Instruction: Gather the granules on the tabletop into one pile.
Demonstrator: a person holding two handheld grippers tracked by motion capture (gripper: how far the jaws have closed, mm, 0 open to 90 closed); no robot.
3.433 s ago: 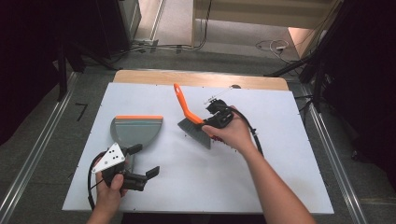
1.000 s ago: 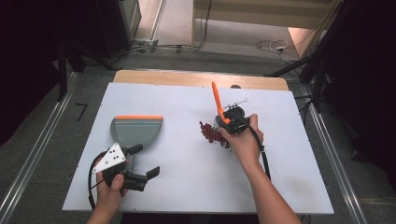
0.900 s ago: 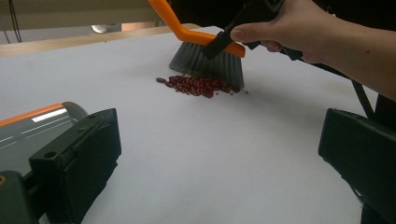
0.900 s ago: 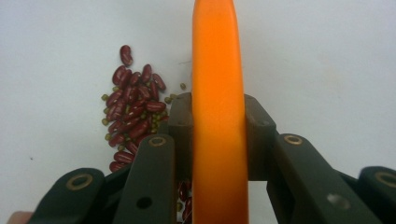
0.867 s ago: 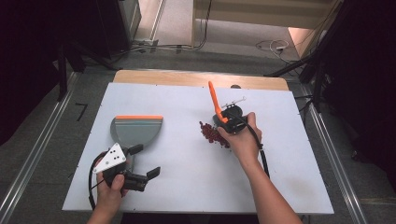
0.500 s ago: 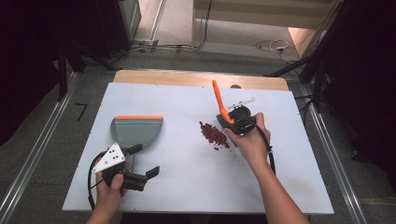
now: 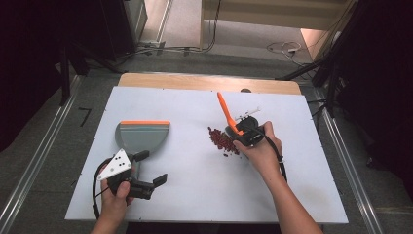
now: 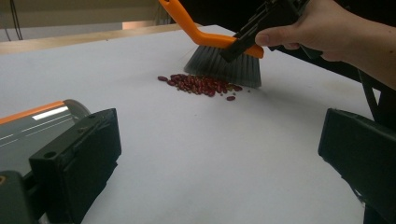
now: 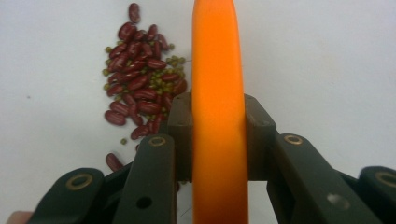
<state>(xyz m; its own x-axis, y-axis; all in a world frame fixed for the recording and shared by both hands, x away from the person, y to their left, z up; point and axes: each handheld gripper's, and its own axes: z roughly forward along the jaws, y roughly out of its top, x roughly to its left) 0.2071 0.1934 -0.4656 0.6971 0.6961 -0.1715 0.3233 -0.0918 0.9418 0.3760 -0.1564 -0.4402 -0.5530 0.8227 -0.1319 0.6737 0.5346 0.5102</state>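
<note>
right claw (image 9: 218, 140): clamped on the orange brush handle, 1 jaw each side, above the bristles
brush (image 7: 228, 117): light, stiff plastic, soft bristles; likely slick, so hold low near the head, as now
beans (image 7: 223, 141): small pile of red beans with tiny green ones on the table (image 7: 195, 195), touching the bristles; loose, light, apt to roll and scatter, better swept than gripped
left claw (image 7: 146, 183): jaws apart, nothing between them, just beside the dustpan handle
dustpan (image 7: 142, 136): grey, orange lip, flat on the table, well apart from the beans; light, may slide, hold by the handle

R gripper (image 7: 242, 134) fingers clamped shut mid-table; L gripper (image 7: 146, 170) fingers apart, low near front edge.
</note>
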